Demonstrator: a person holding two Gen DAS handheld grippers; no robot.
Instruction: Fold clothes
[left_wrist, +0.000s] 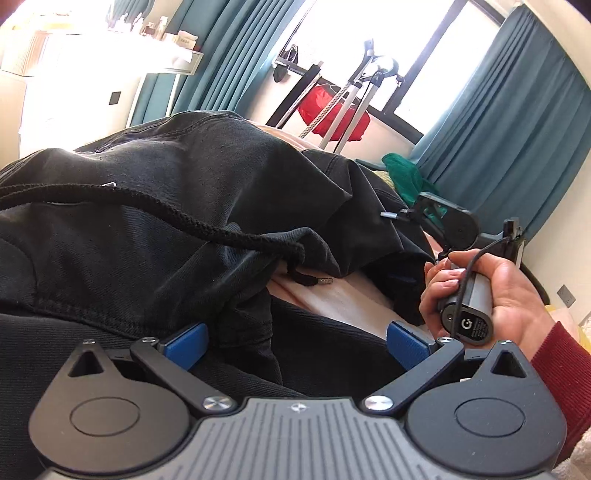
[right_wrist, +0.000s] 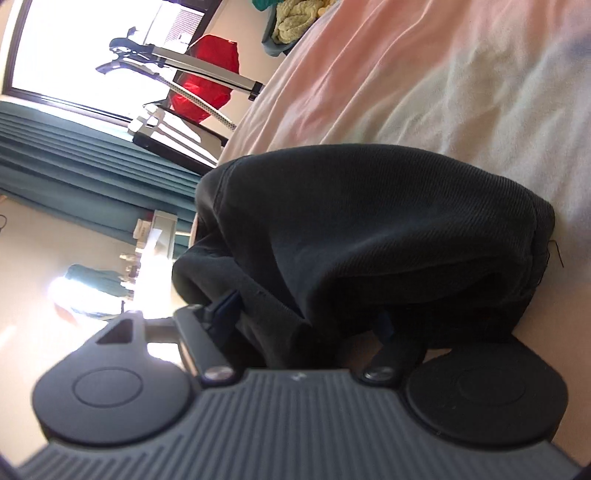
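A black garment (left_wrist: 155, 206) with a braided drawstring (left_wrist: 207, 225) lies bunched on a pale pink bedsheet (left_wrist: 332, 295). My left gripper (left_wrist: 297, 343) stands open low over its near edge. The blue pads (left_wrist: 188, 343) are wide apart and loose black cloth lies between them. At the right a hand (left_wrist: 491, 291) in a red sleeve holds my right gripper (left_wrist: 402, 214), whose tips reach into the garment's far fold. In the right wrist view, rolled sideways, my right gripper (right_wrist: 306, 317) is shut on a thick fold of the black garment (right_wrist: 369, 221). One blue pad (right_wrist: 225, 306) shows; the other finger is buried under cloth.
Teal curtains (left_wrist: 509, 122) frame a bright window. A metal stand with a red cloth (left_wrist: 332, 110) stands beyond the bed. A green garment (left_wrist: 406, 173) lies at the far side of the bed, with yellow knitwear (right_wrist: 299, 18) nearby. The pink sheet (right_wrist: 424, 74) stretches bare past the garment.
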